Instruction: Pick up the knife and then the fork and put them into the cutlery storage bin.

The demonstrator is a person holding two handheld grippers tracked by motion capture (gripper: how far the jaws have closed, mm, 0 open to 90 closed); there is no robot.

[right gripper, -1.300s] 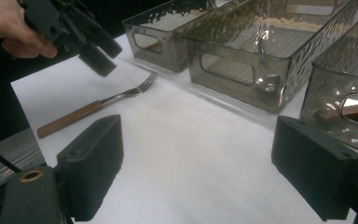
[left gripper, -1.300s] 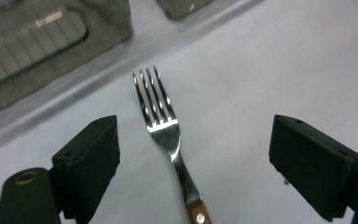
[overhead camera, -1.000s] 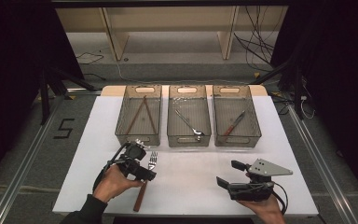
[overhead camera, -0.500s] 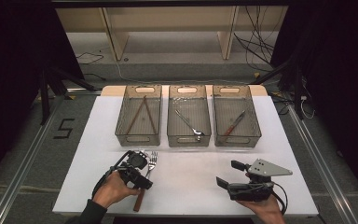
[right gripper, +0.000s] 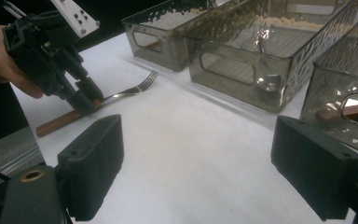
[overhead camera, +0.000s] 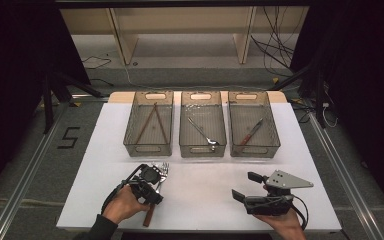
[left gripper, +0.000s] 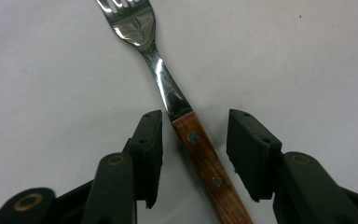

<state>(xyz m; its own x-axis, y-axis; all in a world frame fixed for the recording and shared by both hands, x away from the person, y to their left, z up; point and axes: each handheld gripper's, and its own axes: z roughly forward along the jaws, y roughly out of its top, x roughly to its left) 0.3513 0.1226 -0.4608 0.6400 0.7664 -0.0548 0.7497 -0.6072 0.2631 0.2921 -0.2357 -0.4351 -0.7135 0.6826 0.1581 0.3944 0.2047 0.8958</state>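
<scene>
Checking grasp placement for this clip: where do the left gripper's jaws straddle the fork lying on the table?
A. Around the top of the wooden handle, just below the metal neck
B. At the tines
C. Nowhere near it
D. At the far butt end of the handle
A: in the left gripper view the left gripper has one jaw on each side of the fork where wood meets metal, with gaps still showing beside the handle.

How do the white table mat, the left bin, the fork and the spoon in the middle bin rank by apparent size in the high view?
1. White table mat
2. Left bin
3. Fork, partly hidden by the left gripper, and spoon: too alike to rank.
</scene>
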